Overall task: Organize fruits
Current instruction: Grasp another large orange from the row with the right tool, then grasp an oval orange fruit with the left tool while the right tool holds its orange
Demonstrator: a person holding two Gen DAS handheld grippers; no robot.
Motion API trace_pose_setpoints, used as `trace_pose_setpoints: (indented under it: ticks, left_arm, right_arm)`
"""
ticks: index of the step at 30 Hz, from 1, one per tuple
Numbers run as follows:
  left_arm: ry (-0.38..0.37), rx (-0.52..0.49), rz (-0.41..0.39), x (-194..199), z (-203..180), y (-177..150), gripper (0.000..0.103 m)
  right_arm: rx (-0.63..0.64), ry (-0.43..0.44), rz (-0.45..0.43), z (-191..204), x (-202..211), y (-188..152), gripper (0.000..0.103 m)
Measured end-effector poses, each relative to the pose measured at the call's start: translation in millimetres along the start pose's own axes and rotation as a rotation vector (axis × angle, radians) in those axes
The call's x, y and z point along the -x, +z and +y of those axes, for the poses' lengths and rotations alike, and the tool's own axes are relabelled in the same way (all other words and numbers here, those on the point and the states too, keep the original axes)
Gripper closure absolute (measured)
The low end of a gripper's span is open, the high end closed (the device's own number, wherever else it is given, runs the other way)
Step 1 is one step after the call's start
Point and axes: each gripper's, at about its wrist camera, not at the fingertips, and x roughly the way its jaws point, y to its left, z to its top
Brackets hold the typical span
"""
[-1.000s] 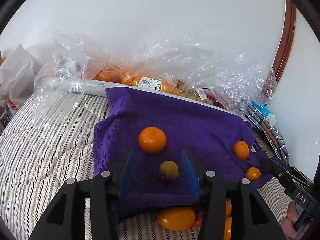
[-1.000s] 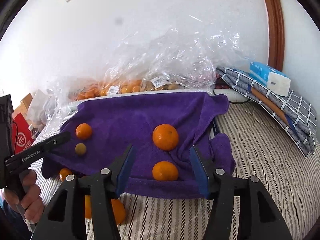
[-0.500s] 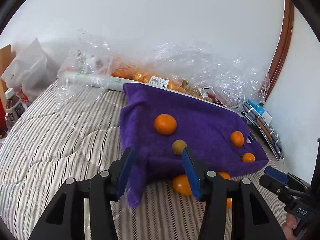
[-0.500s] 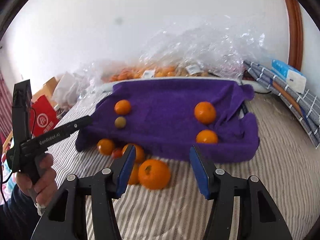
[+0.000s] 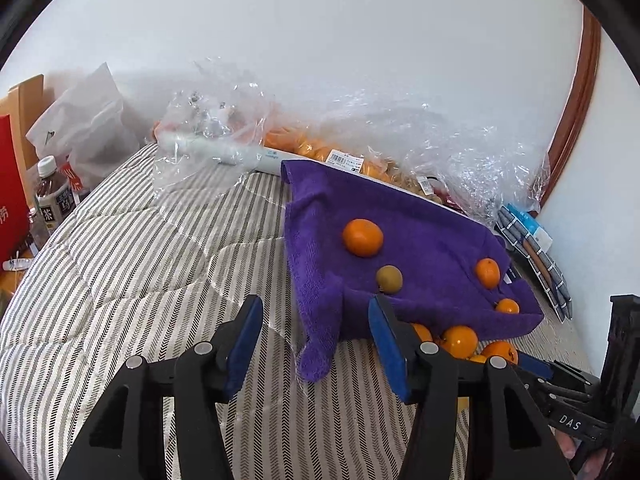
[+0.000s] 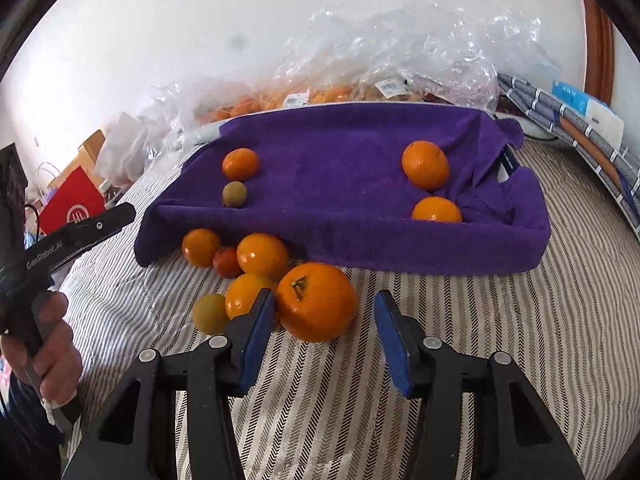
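A purple towel covers a raised tray on the striped bed. On it lie three oranges, one at the left, and a small green-brown fruit. In front of the towel a loose pile holds a large orange persimmon, several oranges and a small red fruit. My right gripper is open, just short of the persimmon. My left gripper is open and empty over the towel's hanging corner, with the towel and its fruits ahead to the right.
Clear plastic bags of oranges lie along the wall behind the towel. Folded checked cloth and a blue box sit at the right. Bottles, a red bag and a white bag stand at the left edge.
Both grippers have pulled back from the towel and stayed open. The left one has swung left toward the towel's corner. The pile in front of the towel has come into the right view.
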Motion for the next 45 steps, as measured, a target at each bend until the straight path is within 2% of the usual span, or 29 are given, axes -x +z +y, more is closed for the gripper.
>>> trace_pose_setpoints:
  ticks: [1,10,17,21,24,31,34,40,45]
  left_arm:
    - [0.003,-0.006,-0.005,1.0,-0.5,-0.1,0.05]
    - [-0.007,0.004,0.008,-1.8,-0.1,-0.1,0.05]
    - [-0.011,0.0,0.022,-4.1,-1.4,-1.0,0.05]
    - [-0.015,-0.013,0.036,-6.9,-3.9,-2.5,0.05]
    - [-0.02,-0.033,0.046,-8.3,-7.6,-4.7,0.05]
    - [-0.083,-0.099,0.107,-15.3,-22.5,-10.3,0.05]
    - [-0.053,-0.142,0.103,-15.8,-30.3,-14.4,0.05]
    - [-0.094,-0.138,0.143,-20.8,-39.3,-17.9,0.05]
    - [-0.089,-0.154,0.172,-28.0,-59.7,-20.9,0.05]
  right_arm:
    - [-0.001,0.016,-0.005,-0.7,1.2,0.0,0.062]
    - [-0.021,-0.088,-0.038,-15.0,16.7,-2.8,0.062]
    - [0.019,-0.11,-0.009,-10.8,10.7,-1.4,0.059]
    - [0.011,-0.174,0.06,-11.4,-8.9,1.8,0.058]
    - [0.028,-0.185,0.045,-9.6,-6.5,1.4,0.06]
    - [0.022,-0.246,0.003,-26.7,13.0,-7.8,0.061]
    - [-0.008,-0.211,-0.007,-33.2,17.0,-9.5,0.061]
    - [-0.075,-0.178,-0.051,-41.9,24.0,-10.3,0.061]
    - [-0.102,-0.171,-0.055,-46.3,24.6,-10.2,0.061]
